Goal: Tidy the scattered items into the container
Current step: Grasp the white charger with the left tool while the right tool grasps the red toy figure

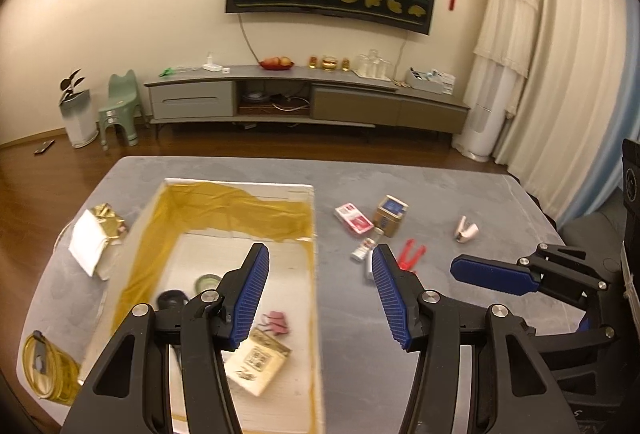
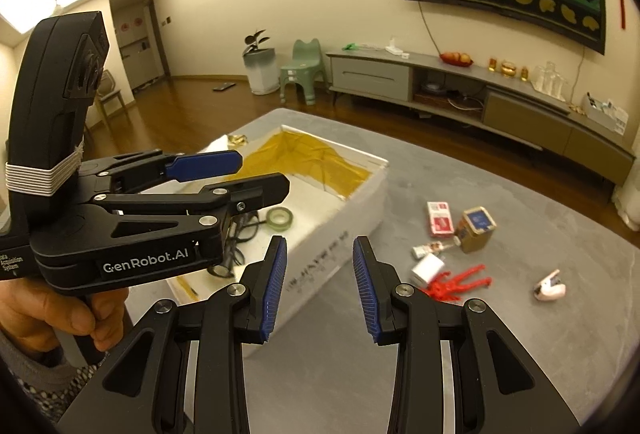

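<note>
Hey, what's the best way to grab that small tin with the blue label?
Probably from above: the tin lies tilted on the table. Close the right hand-held gripper across its two long side walls near the middle, clear of the red card pack beside it.

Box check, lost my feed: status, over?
Both claws open, empty: left, right. Box partly filled. Red clip, tin still on table. Path clear.

Grey table [image 1: 460, 194] carries white box [image 1: 316, 274], scattered small items.
</note>
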